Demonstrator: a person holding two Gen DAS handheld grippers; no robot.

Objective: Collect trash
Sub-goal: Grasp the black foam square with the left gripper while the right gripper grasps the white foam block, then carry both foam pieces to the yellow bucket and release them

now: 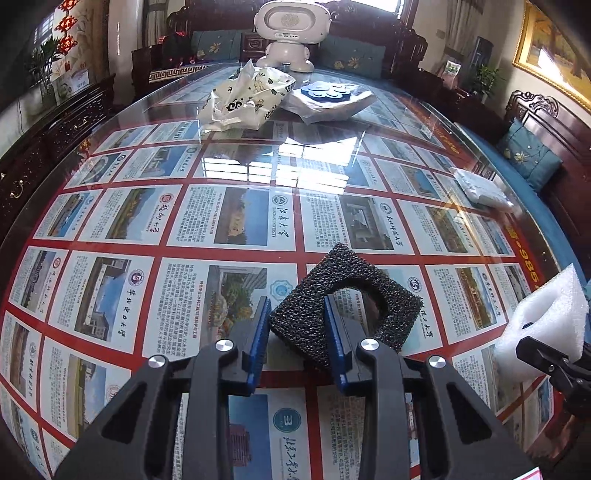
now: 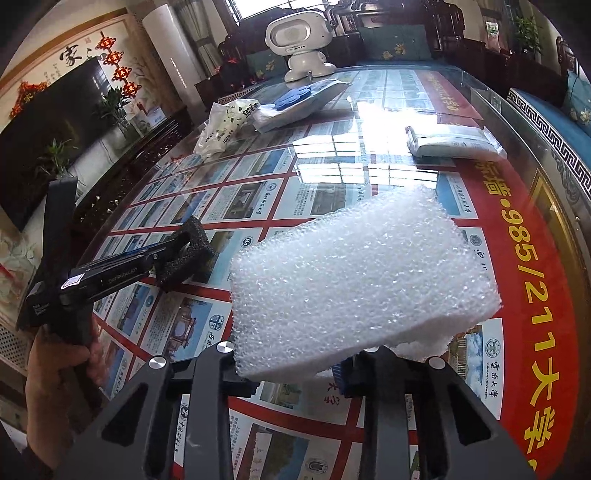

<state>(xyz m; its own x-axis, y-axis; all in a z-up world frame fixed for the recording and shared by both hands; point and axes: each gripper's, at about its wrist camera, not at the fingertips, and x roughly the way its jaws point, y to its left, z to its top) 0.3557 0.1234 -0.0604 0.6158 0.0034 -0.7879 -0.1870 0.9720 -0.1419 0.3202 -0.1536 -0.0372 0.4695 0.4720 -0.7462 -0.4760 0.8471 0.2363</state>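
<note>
Trash on the glass-covered tabletop (image 1: pixel 258 206) is inspected with the white robot figure (image 1: pixel 291 33) at the far edge as reference. My left tongs (image 1: pixel 297 325) are clamped on a black foam block (image 1: pixel 347 295): the blue pads (image 1: pixel 260 332) press on one wall of the block, the left pad on its outer face and the right pad inside its round hole. The block sits tilted, its far corner raised; whether its lower edge touches the glass I cannot tell. It lies well on the near side of the robot figure.

My right tongs (image 2: pixel 295 373) are clamped on a white foam slab (image 2: pixel 362 280). The slab hides the pads, but its near edge sits between the two fingers and it stands clear of the glass, slanting up and away. In the right wrist view the left tongs and the black foam block appear to the left of the slab, with a hand (image 2: pixel 55 373) on the handle.

Just in front of the robot figure lie a crumpled printed plastic bag (image 1: pixel 243 99) and, beside it, a clear wrapper holding blue discs (image 1: pixel 327 92). A flat sealed white packet (image 2: pixel 454 142) lies apart from these, near the tabletop's right-hand edge, between the robot figure and the white slab.
</note>
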